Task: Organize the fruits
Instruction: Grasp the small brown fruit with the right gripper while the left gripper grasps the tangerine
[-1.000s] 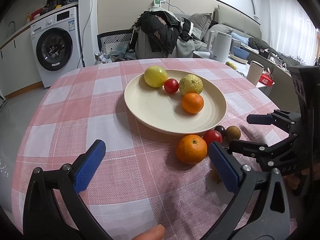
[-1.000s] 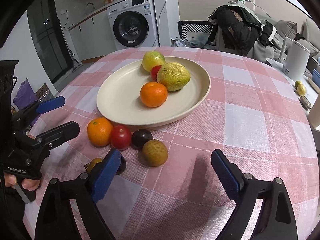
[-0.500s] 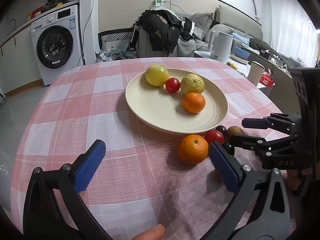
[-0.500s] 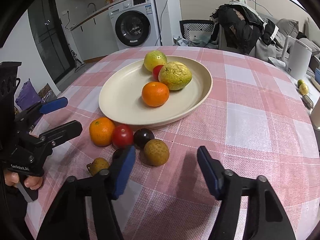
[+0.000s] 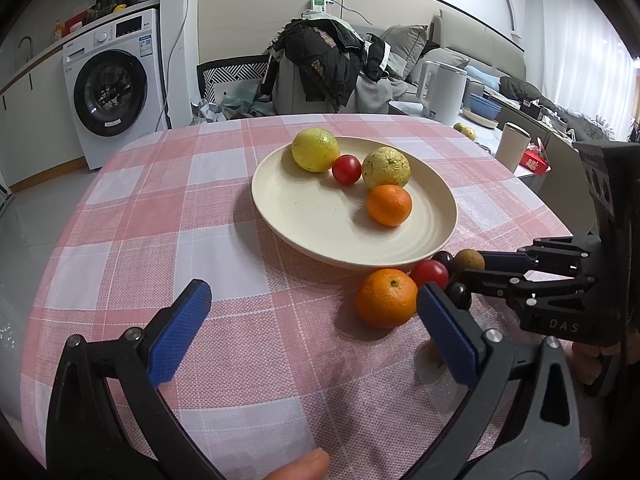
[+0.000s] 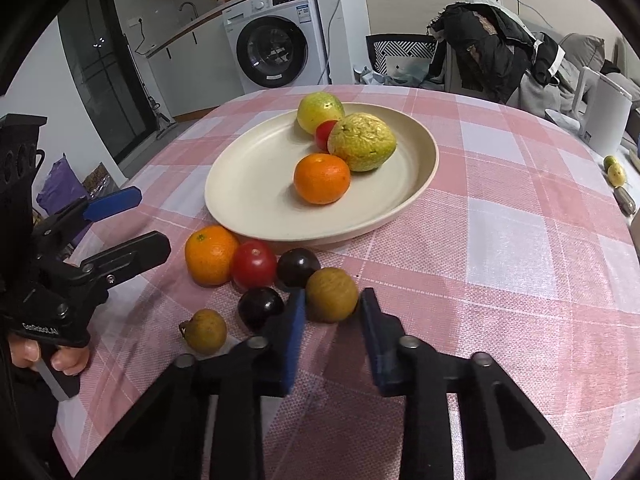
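A cream plate [image 6: 256, 208] [image 5: 304, 216] holds a yellow-green fruit [image 6: 320, 111], a red tomato [image 6: 325, 133], a wrinkled green fruit [image 6: 362, 142] and an orange [image 6: 322, 178]. In front of it on the cloth lie an orange [image 6: 210, 254] [image 5: 386, 298], a tomato [image 6: 254, 264], two dark plums [image 6: 298, 266] [image 6: 260, 306] and two brown fruits [image 6: 331, 294] [image 6: 206, 330]. My right gripper [image 6: 330, 312] is closed around the nearer brown fruit, jaws touching its sides. My left gripper [image 5: 312, 332] is open and empty, left of the loose orange.
The round table has a pink checked cloth [image 5: 168, 216]. A washing machine [image 5: 116, 88], a chair piled with clothes [image 5: 320, 64], a white kettle [image 6: 604, 116] and small fruits on a side surface [image 6: 614, 170] stand beyond it.
My right gripper moved forward and narrowed its jaws from wide open onto the brown fruit. The left gripper stayed open and nearly still.
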Available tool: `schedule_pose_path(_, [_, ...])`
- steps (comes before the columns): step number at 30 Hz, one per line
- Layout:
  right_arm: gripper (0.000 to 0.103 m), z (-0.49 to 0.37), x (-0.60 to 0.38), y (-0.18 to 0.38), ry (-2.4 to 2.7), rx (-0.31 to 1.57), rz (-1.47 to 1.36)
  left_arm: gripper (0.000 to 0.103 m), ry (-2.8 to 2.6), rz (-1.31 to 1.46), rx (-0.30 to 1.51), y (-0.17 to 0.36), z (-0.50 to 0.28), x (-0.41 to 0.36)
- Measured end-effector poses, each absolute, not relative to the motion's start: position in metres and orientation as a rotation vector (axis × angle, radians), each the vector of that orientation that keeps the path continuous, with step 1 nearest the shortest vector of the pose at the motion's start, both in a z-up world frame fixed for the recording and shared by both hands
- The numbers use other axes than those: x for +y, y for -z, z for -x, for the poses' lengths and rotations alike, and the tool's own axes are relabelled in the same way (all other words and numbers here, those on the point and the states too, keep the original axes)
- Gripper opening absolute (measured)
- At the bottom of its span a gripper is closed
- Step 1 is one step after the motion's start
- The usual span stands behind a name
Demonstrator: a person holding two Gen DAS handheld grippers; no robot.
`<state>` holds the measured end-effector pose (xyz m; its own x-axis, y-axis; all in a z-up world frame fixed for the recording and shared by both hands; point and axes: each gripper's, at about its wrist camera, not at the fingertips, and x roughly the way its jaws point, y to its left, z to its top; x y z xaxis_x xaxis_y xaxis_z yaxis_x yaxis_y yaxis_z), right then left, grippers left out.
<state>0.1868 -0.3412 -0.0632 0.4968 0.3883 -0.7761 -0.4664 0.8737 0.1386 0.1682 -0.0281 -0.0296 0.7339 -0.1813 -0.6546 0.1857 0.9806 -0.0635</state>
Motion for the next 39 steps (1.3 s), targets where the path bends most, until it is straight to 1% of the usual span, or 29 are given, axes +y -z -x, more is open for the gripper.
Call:
schedule_pose_path(15, [0.027, -0.175, -0.352, 0.047, -0.547, 0.814, 0.023, 0.102, 0.223, -0.005, 0.764, 0.038, -0.176, -0.033])
schedule_pose_path(18, [0.027, -0.174, -0.354, 0.046, -0.553, 0.81, 0.012, 0.094, 0.243, -0.013, 0.795, 0.041, -0.18, -0.038])
schedule_pose_path(20, [0.027, -0.173, -0.355, 0.046, -0.558, 0.805, 0.006, 0.084, 0.257, -0.036, 0.814, 0.044, -0.181, -0.044])
schedule_pose_path(24, [0.027, -0.174, -0.357, 0.046, -0.563, 0.802, -0.003, 0.075, 0.287, -0.077, 0.836, 0.05, -0.181, -0.056])
schedule_pose_path(27, [0.027, -0.175, -0.357, 0.046, -0.566, 0.801, -0.009, 0.067, 0.308, -0.094, 0.848, 0.052, -0.182, -0.065])
schedule_pose_path(29, [0.027, -0.175, -0.358, 0.046, -0.566, 0.8, -0.012, 0.059, 0.319, -0.1, 0.856, 0.054, -0.184, -0.07])
schedule_pose_path(31, [0.027, -0.175, -0.359, 0.046, -0.567, 0.799, -0.015, 0.054, 0.329, -0.108, 0.86, 0.055, -0.185, -0.075])
schedule_pose_path(36, [0.027, -0.175, -0.359, 0.047, -0.568, 0.799, -0.019, 0.046, 0.344, -0.122, 0.864, 0.056, -0.186, -0.083])
schedule_pose_path(38, [0.027, -0.175, -0.36, 0.047, -0.568, 0.8, -0.019, 0.038, 0.359, -0.124, 0.862, 0.055, -0.185, -0.084])
schedule_pose_path(39, [0.027, -0.175, -0.36, 0.047, -0.567, 0.799, -0.019, 0.037, 0.365, -0.125, 0.859, 0.055, -0.185, -0.086])
